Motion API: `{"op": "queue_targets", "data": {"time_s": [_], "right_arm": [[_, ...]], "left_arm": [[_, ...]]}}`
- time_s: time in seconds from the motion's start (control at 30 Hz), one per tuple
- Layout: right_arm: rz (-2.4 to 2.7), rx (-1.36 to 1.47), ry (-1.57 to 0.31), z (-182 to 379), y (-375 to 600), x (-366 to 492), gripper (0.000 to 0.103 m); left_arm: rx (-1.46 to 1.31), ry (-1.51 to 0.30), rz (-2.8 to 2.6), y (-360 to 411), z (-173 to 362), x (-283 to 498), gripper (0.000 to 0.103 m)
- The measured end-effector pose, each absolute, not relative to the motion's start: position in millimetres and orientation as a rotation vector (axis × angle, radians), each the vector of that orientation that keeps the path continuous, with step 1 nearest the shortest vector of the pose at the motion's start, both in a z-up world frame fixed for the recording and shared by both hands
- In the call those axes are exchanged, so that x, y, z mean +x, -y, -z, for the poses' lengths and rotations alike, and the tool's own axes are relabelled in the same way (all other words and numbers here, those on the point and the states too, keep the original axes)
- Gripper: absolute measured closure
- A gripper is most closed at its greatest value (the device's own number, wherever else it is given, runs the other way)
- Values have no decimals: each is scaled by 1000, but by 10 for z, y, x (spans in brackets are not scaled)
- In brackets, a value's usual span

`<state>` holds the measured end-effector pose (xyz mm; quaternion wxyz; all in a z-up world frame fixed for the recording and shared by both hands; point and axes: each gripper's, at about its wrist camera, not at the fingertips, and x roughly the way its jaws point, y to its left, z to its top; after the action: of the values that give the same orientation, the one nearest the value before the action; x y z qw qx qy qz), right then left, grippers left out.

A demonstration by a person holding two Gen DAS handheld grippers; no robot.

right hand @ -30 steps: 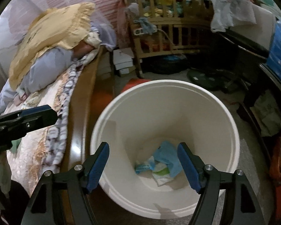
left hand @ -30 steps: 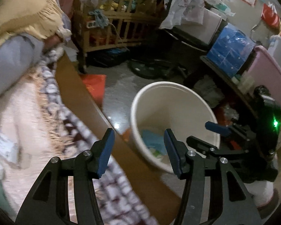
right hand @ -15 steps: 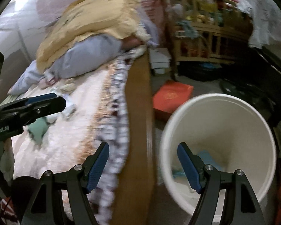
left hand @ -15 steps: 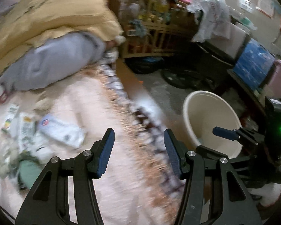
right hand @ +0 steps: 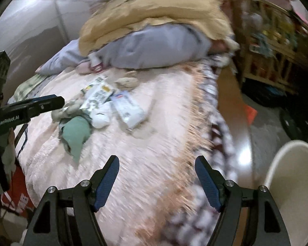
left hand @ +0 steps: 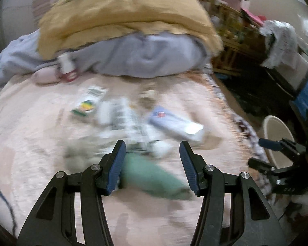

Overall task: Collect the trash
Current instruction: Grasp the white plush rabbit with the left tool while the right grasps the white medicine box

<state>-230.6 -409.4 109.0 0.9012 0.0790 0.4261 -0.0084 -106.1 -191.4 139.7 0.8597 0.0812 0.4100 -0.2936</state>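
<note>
Several pieces of trash lie on the pink bed cover: a crumpled green wrapper (left hand: 152, 176) (right hand: 77, 133), a white and blue packet (left hand: 174, 126) (right hand: 127, 108), a printed white wrapper (left hand: 125, 121) (right hand: 96, 98) and a green and yellow packet (left hand: 88, 102). My left gripper (left hand: 152, 153) is open and empty, just above the green wrapper. My right gripper (right hand: 157, 172) is open and empty over the bed's near edge. The white trash bucket (right hand: 293, 184) (left hand: 277, 135) stands on the floor to the right of the bed.
A yellow pillow (left hand: 123, 14) on a grey pillow (left hand: 145, 55) lies at the head of the bed. A small white bottle (left hand: 64, 63) rests beside them. A wooden crib (right hand: 277, 47) and clutter stand past the bed. The wooden bed rail (right hand: 232, 102) runs along the right.
Both grippers have swung left, from the bucket to over the bed. The left gripper now hovers over the trash pile; the bucket has slid to the right edge of both views.
</note>
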Motion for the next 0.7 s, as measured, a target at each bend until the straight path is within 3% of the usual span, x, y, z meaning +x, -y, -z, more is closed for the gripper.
{"op": "queue_targets", "data": {"time_s": [0.17,0.23,0.37,0.57,0.7], "right_arm": [[-46,119,-886,-1069,3893,-1922,26],[-69,100,-889,-1048,3811,-1732,26],[-88,35,-911,-960,3688,-1383,26],[-120,-31,-977,-754,3642,-922,26],[-144,-57,-1022,-579,3602,-720,26]], "left_arm": [[117,-891,570,1445,-1304,-712,49],[88,-904,587,1325,-1260,-587,41],[69,-925,619,1214,-1142,-348,39],[204,-972,713,1370,-863,-304,38],[318,-929,747,1431,-755,-426,28]]}}
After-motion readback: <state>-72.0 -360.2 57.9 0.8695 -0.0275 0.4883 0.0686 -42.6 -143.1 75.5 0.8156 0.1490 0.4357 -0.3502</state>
